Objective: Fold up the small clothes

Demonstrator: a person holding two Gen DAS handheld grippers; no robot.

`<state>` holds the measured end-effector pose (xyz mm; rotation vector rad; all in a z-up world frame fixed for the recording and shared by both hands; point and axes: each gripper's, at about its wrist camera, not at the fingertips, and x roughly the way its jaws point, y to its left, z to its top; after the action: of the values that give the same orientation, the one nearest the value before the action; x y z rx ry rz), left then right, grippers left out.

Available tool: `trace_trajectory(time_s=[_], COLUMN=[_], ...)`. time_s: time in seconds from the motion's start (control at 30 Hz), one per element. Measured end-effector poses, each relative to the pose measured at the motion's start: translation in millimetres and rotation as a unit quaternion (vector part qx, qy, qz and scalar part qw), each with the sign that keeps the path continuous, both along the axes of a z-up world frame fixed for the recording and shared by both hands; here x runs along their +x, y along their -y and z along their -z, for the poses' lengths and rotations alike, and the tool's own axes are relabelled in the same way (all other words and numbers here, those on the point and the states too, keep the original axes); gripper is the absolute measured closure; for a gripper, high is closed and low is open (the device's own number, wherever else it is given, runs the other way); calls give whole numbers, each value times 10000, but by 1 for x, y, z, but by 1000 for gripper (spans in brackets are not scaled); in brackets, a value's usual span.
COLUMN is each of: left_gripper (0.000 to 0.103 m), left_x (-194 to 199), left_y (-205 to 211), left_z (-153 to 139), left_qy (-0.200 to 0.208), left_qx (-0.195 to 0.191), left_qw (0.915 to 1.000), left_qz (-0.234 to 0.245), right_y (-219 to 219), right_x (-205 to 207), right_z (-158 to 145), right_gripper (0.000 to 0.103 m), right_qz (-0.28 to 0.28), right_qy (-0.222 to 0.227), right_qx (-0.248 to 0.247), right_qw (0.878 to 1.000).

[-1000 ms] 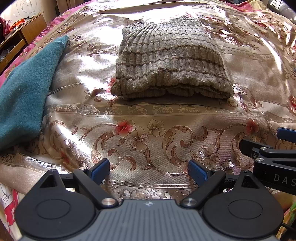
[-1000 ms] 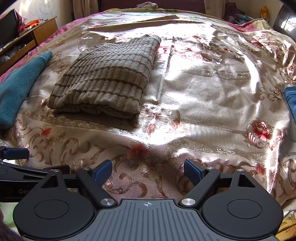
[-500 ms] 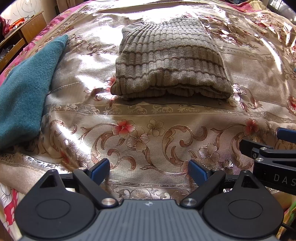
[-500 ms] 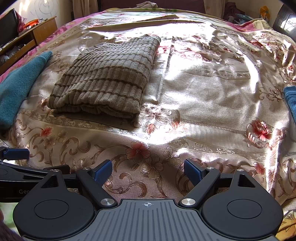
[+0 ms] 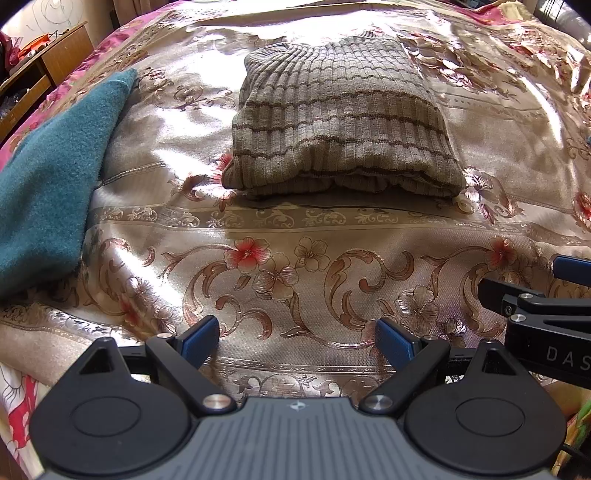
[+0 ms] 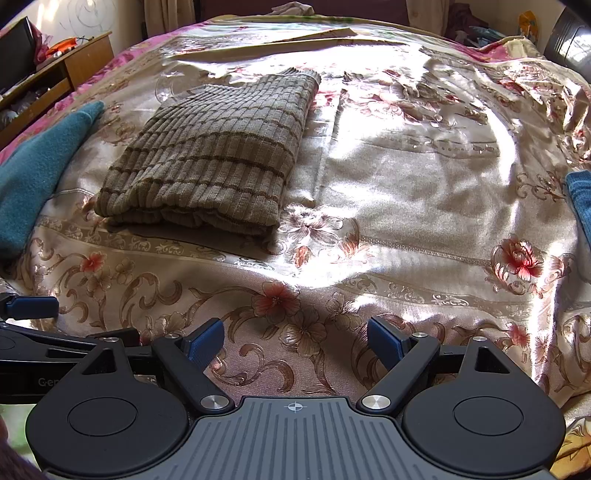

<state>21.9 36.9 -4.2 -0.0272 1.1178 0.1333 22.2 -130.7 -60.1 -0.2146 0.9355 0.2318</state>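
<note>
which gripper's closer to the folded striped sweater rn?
Left. The left gripper sits straight in front of the striped sweater, open and short of it. The right gripper, also open, is off to the sweater's right.

A floral satin bedspread with a folded striped knit sweater, a teal cloth at its left edge.

**Home bedroom**

Big bed w/ shiny floral bedspread fills most of both views. Wooden side cabinet by the wall, cluttered on top; curtains behind the bed. Folded knit sweater + teal cloth lie on the cover.
</note>
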Motion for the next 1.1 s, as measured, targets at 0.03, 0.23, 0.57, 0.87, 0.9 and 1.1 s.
trace_trajectory(time_s=[0.03,0.23,0.57,0.87,0.9,1.1], left_gripper=[8,8,8,8,8,8], left_x=[0,0,-1,-2,-2,-4], left_y=[0,0,0,-1,-1,-1], left_z=[0,0,0,-1,-1,-3], left_qy=[0,3,0,12,15,62], left_qx=[0,1,-5,-2,-2,22], left_qw=[10000,10000,10000,10000,10000,10000], left_qz=[0,0,0,-1,0,8], right_y=[0,0,0,0,0,0], right_x=[0,0,0,-1,-1,-1], right_z=[0,0,0,-1,-1,-1], right_gripper=[17,17,17,17,17,17], right_qz=[0,-1,-3,-2,-3,-3], right_qy=[-1,-2,-4,-5,-5,-6], right_qx=[-1,0,-2,3,3,6], right_qw=[10000,10000,10000,10000,10000,10000])
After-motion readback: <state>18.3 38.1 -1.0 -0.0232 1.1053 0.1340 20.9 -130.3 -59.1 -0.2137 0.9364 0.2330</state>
